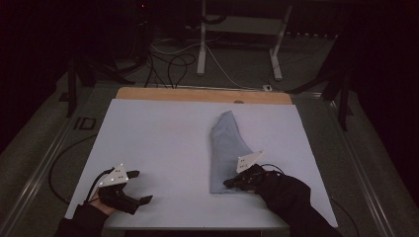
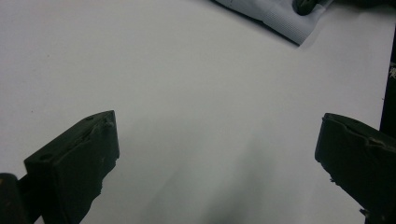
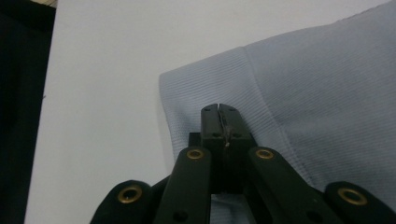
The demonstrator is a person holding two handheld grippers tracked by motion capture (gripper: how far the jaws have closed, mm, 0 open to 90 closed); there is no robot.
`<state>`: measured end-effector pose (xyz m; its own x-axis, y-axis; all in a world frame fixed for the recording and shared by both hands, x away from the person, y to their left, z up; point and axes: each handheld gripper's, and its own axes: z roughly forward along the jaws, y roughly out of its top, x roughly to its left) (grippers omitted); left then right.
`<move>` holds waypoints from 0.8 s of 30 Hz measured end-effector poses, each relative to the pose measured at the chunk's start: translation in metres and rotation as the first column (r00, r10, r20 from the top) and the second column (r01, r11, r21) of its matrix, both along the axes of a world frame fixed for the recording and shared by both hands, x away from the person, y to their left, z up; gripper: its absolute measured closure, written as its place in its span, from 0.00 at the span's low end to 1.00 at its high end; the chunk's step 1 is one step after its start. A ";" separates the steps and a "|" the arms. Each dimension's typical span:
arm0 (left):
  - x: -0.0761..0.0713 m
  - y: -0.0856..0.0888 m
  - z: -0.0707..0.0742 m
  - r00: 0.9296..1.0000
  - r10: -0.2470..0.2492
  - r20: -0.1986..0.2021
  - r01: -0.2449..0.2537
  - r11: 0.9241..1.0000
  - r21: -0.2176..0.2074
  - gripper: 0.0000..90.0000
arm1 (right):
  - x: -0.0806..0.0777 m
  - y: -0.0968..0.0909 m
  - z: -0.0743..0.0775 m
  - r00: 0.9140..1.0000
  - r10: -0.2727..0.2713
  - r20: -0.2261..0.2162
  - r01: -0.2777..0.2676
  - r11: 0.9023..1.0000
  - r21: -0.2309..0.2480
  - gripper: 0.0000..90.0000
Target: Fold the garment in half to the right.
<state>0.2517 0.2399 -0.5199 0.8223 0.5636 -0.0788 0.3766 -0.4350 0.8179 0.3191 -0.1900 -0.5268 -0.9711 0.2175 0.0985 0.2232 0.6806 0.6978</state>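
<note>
surface: white table (image 1: 163, 143) | on it: folded light-blue cloth (image 1: 225, 148)

We count one pale blue cloth (image 1: 228, 150), folded, on one white table (image 1: 158, 138). We count two grippers: the left gripper (image 1: 140, 187) and the right gripper (image 1: 230, 183). Behind the table we see one white stand (image 1: 202, 39) with two legs, and several cables (image 1: 170, 61) on the floor.
</note>
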 end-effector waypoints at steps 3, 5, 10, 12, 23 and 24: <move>0.000 0.000 0.001 1.000 0.002 0.003 -0.002 1.000 -0.005 0.01 | -0.003 -0.002 0.000 1.000 0.005 0.004 -0.005 1.000 -0.005 1.00; -0.001 0.001 0.001 1.000 -0.001 0.004 0.001 1.000 -0.007 0.01 | -0.004 -0.003 0.000 1.000 0.009 0.005 -0.009 1.000 -0.007 1.00; -0.001 0.002 0.001 1.000 0.001 0.008 -0.001 1.000 -0.006 0.01 | -0.007 -0.005 0.000 1.000 0.017 0.006 -0.017 1.000 -0.010 1.00; -0.001 0.002 0.002 1.000 0.002 0.010 -0.002 1.000 -0.009 0.01 | -0.007 -0.006 0.000 1.000 0.021 0.004 -0.021 1.000 -0.002 1.00; -0.001 0.002 0.002 1.000 0.001 0.008 -0.001 1.000 -0.004 0.01 | -0.005 -0.005 0.005 1.000 0.013 0.010 -0.013 0.999 0.033 0.98; -0.001 0.002 0.002 1.000 0.003 0.009 -0.003 1.000 -0.006 0.01 | -0.005 -0.005 0.007 1.000 0.013 0.019 -0.014 0.999 0.043 0.94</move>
<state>0.2508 0.2417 -0.5181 0.8213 0.5656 -0.0751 0.3707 -0.4288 0.8238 0.3142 -0.1955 -0.5202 -0.9757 0.2001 0.0890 0.2005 0.6526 0.7307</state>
